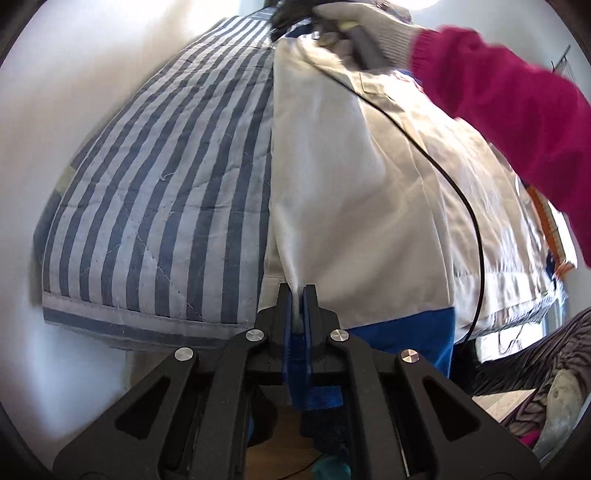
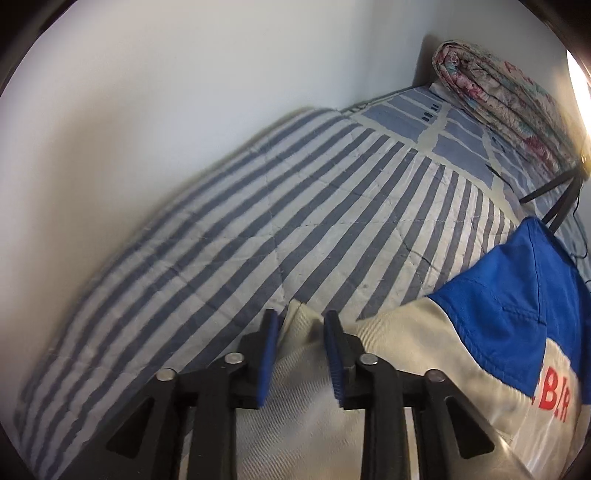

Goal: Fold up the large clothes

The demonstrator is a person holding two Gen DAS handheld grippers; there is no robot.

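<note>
Cream cotton jacket with blue panels (image 1: 369,192) lies on the blue-and-grey striped quilt (image 1: 155,192), mid-fold I judge: left gripper (image 1: 297,295) pinches its near hem, right gripper (image 2: 301,328) stands partly open around a far fold and should close, with free quilt left of the jacket.

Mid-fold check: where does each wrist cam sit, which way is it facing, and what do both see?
Left wrist: on the left gripper, looking down along fingers clamped on the cream-and-blue garment; gloved hand and pink sleeve opposite.
Right wrist: on the right gripper, facing down the bed; pads apart astride the garment's edge, folded quilt beyond.
Shared: garment, striped bedcover.
</note>
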